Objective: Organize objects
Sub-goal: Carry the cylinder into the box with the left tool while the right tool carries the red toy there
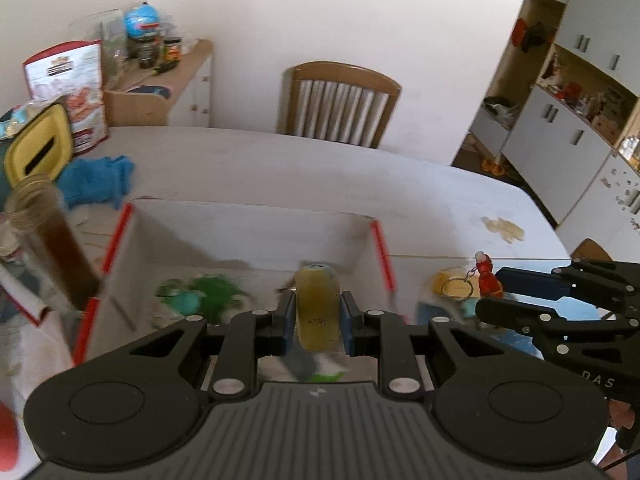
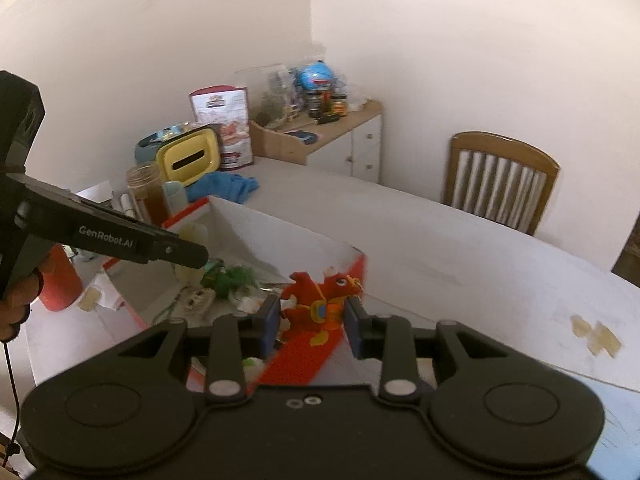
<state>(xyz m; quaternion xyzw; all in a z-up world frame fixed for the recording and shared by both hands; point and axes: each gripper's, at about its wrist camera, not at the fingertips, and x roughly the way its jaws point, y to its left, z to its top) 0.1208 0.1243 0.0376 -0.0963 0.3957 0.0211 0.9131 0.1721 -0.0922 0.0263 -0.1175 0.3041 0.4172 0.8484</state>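
The left gripper (image 1: 318,312) has its fingers clenched on a small yellowish block (image 1: 317,304), held upright above the open white box (image 1: 248,232) with red edges. In the right wrist view, the right gripper (image 2: 311,322) has its fingers grasping a red dragon toy (image 2: 320,300), which hangs over the box's near red rim. In the left wrist view the toy and its key ring (image 1: 460,286) show at the tip of the right gripper, just past the box's right wall. Inside the box lie a green tangle (image 1: 212,292) and other small bits too blurred to tell. The box sits on the white desk (image 1: 420,200); its left wall stands close to a brown jar (image 1: 44,232), a yellow container (image 1: 38,148) and a blue cloth (image 1: 96,178). Right of the box the desk runs bare to its curved far edge, apart from a pale smear (image 1: 504,228). A wooden chair (image 1: 340,104) stands behind the far edge.
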